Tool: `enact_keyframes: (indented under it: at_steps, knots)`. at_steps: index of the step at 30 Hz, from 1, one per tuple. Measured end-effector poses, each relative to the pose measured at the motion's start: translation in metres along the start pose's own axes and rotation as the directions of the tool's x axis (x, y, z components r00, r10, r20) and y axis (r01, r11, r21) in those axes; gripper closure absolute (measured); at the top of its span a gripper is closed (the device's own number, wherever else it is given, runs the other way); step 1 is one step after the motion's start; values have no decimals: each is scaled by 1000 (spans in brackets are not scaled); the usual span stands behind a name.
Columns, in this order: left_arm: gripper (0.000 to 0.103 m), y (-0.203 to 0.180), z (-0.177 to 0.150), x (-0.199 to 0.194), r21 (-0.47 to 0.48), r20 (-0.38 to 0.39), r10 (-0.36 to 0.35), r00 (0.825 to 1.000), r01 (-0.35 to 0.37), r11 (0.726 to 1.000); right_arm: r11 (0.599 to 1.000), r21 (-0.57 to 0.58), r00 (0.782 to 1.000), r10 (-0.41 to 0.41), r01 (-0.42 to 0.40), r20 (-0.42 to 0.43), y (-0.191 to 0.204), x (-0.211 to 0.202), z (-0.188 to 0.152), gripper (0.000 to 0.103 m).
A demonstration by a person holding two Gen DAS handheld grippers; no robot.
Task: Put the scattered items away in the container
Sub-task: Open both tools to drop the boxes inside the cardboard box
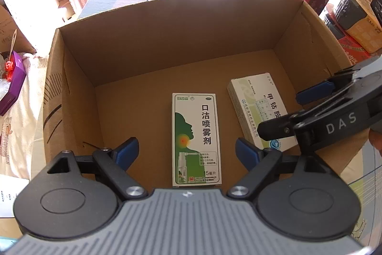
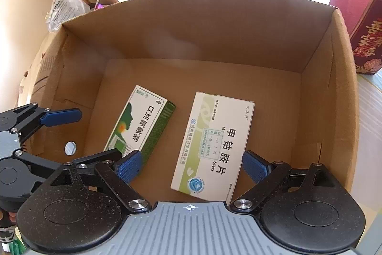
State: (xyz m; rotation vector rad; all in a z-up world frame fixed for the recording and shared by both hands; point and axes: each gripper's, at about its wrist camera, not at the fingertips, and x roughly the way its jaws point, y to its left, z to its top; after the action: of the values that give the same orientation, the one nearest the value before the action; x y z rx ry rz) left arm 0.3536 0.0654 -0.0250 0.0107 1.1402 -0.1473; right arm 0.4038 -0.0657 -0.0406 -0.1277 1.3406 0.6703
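both jaws gape wide and empty above the cardboard box (image 1: 71,68); lift left gripper (image 1: 186,154) and right gripper (image 2: 191,166) straight up, clear of spray carton (image 1: 196,139) and tablet carton (image 2: 214,142).

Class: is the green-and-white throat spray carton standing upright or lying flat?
Lying flat: the green-and-white spray carton rests face-up on the cardboard box floor.

Lying flat on the floor of the cardboard box (image 1: 78,59): spray carton (image 1: 196,139) near the middle, tablet carton (image 1: 259,109) just to its right, apart from it, nearer the box's right wall; both short of the far wall
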Motion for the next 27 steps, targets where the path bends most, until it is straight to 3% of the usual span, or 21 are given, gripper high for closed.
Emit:
enact_keyframes:
  at_steps: [27]
  knots:
    - [17, -20, -17, -49, 25, 86, 8, 996, -10, 1000, 1000, -4, 996, -24, 24, 89, 33, -56, -29, 7]
